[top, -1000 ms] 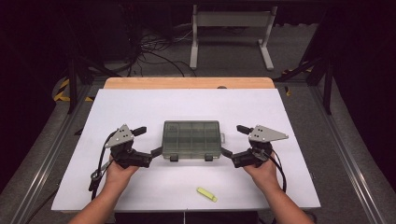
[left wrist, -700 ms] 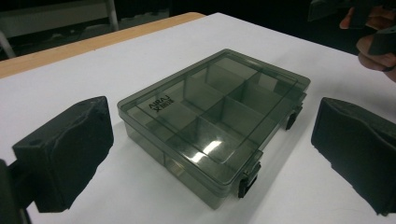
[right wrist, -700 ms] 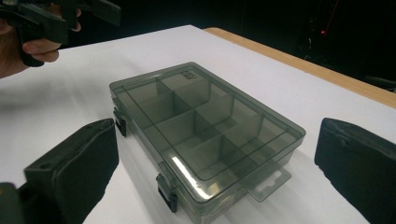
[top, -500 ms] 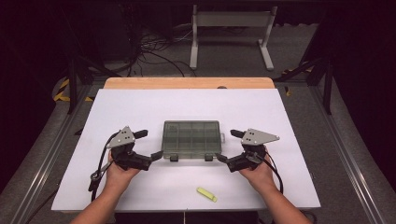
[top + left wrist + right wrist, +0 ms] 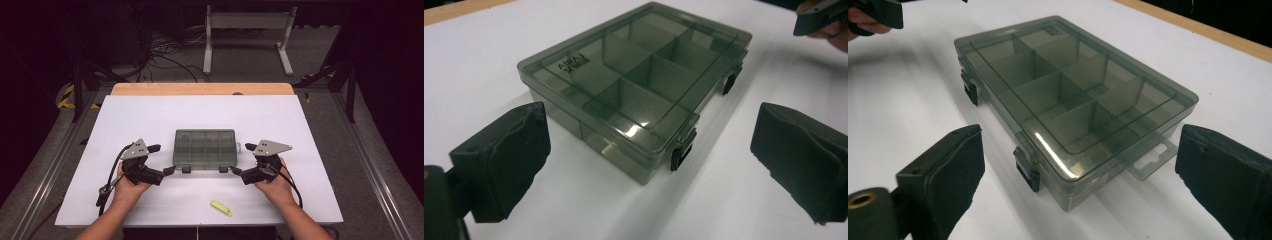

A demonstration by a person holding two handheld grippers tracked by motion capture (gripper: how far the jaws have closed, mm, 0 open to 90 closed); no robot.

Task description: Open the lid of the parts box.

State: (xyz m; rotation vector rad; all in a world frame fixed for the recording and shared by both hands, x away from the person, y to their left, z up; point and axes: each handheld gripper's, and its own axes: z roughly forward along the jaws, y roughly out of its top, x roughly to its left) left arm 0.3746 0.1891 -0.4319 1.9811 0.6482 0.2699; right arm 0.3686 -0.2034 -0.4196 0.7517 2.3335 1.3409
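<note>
2 grippers flanked a smoke-grey compartment box point(image 5: 205, 148) lying shut near the middle of the white table point(image 5: 300, 125). Left gripper point(image 5: 161, 161) stood just left of the box's near-left corner, fingers point(image 5: 504, 160) released and spread, nothing between them. Right gripper point(image 5: 241, 159) stood just right of the near-right corner; its jaws had just been closing slightly but remained wide apart, gripping nothing, with that corner ahead of them. 2 black latches point(image 5: 186, 169) sat on the box's near edge. A yellow marker point(image 5: 221, 208) lay nearer, apart from both.
</note>
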